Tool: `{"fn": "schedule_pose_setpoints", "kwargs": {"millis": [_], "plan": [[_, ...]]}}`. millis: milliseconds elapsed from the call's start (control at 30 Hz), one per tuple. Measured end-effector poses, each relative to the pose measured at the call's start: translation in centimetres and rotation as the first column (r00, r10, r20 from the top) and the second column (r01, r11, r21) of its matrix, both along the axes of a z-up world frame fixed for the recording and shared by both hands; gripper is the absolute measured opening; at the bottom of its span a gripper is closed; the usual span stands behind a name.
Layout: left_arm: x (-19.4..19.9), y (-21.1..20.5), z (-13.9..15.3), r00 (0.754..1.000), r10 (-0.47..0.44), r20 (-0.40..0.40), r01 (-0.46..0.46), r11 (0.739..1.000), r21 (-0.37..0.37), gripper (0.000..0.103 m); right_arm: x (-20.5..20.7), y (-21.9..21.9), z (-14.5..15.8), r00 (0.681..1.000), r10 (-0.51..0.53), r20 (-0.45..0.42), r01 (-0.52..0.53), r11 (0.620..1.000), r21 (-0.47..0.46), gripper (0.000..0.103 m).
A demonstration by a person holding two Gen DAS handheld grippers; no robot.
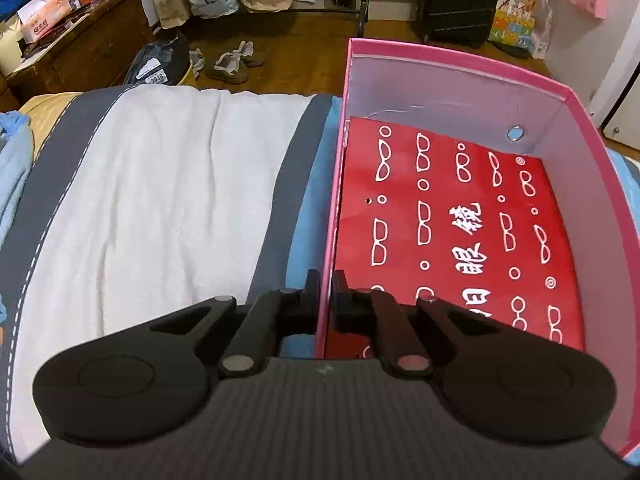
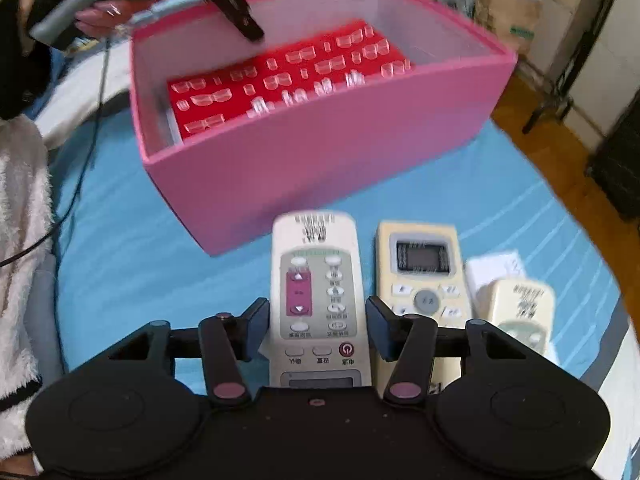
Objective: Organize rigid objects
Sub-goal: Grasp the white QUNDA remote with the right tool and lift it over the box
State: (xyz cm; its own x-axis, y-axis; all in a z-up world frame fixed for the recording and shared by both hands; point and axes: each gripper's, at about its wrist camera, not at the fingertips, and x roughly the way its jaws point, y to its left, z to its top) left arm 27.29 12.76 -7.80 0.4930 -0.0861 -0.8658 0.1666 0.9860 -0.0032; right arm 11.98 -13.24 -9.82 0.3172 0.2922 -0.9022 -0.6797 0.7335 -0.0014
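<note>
Item: white remote on the blue bed sheet, framed by right gripper.
Jaws part-open, clear of its sides; centre, then squeeze. Beyond, left gripper pinches pink box wall, steadying it.

Two steep close wrist views sharing pink box

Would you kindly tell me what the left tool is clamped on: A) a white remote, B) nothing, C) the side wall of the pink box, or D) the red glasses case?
C: the left tool has one finger on each side of the pink box wall, pinched shut.
</note>
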Motion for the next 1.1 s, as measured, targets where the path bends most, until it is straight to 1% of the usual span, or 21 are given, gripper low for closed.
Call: {"fn": "schedule_pose_setpoints", "kwargs": {"millis": [67,100,133,200,300,400,500,567,633,733,767,800,900,967,1033,1067,1100], "plan": [[-0.3,0.1,0.2,1.0,-0.005,0.007,0.005,1.0,-0.028,0.005,0.0,0.2,0.1,1.0,-0.017,0.004,0.017,1.0,0.001,0.062],[-0.4,0.2,0.3,1.0,-0.008,0.009,0.008,0.999,-0.038,0.005,0.1,0.2,0.1,1.0,-0.027,0.003,0.027,1.0,0.0,0.061],[-0.4,0.4,0.3,1.0,-0.008,0.01,0.008,0.999,-0.052,0.005,0.1,0.2,0.2,0.999,-0.044,0.001,0.044,0.999,0.008,0.058],[-0.3,0.7,0.2,1.0,-0.004,0.004,0.004,0.997,-0.074,0.005,0.3,0.1,0.5,0.995,-0.096,-0.006,0.096,0.995,0.009,0.058],[0.0,1.1,-0.1,1.0,0.01,-0.006,-0.011,0.996,-0.087,0.004,0.2,0.1,0.9,0.985,-0.172,-0.025,0.173,0.985,0.02,0.058],[0.0,1.3,0.0,1.0,0.025,-0.004,-0.026,0.994,-0.104,0.004,0.3,-0.7,1.9,0.967,-0.247,-0.056,0.25,0.966,0.067,0.058],[0.0,1.0,0.2,1.0,0.017,-0.005,-0.017,0.996,-0.091,0.004,0.3,-1.7,2.9,0.949,-0.306,-0.079,0.314,0.941,0.124,0.058],[-0.1,0.7,0.2,1.0,0.007,-0.001,-0.007,0.997,-0.08,0.004,-0.1,-2.1,3.4,0.938,-0.339,-0.078,0.347,0.925,0.153,0.058],[-0.2,0.9,0.2,1.0,0.017,-0.008,-0.018,0.995,-0.098,0.004,-0.6,-2.3,3.8,0.927,-0.367,-0.073,0.374,0.91,0.179,0.058],[-0.2,1.3,0.3,1.0,0.02,-0.008,-0.021,0.992,-0.123,0.004,-1.9,-2.5,4.6,0.922,-0.386,-0.041,0.386,0.899,0.209,0.058],[-0.3,1.2,0.3,1.0,0.013,0.0,-0.012,0.992,-0.129,0.005,-2.4,-2.6,4.9,0.91,-0.413,-0.023,0.407,0.885,0.228,0.058],[-0.3,1.4,0.4,1.0,0.004,0.007,-0.003,0.991,-0.135,0.005,-3.0,-2.8,5.3,0.893,-0.45,-0.007,0.437,0.862,0.256,0.058],[-0.4,1.4,0.5,1.0,-0.006,0.014,0.008,0.989,-0.145,0.006,-4.4,-2.8,6.2,0.86,-0.51,0.028,0.474,0.817,0.327,0.058],[-0.4,1.5,0.4,1.0,0.0,0.01,0.002,0.989,-0.15,0.006,-5.2,-3.0,7.0,0.835,-0.546,0.068,0.492,0.796,0.353,0.058],[-0.4,1.5,0.3,1.0,0.003,0.009,-0.002,0.989,-0.15,0.006,-6.0,-3.4,8.3,0.804,-0.584,0.116,0.514,0.779,0.359,0.058],[-0.5,1.5,0.3,1.0,0.005,0.012,-0.003,0.989,-0.15,0.006,-6.6,-3.5,9.1,0.773,-0.616,0.149,0.538,0.762,0.361,0.058],[-0.6,1.4,0.4,1.0,0.007,0.018,-0.004,0.989,-0.151,0.007,-7.4,-3.4,10.0,0.733,-0.649,0.202,0.558,0.744,0.368,0.058]]}}
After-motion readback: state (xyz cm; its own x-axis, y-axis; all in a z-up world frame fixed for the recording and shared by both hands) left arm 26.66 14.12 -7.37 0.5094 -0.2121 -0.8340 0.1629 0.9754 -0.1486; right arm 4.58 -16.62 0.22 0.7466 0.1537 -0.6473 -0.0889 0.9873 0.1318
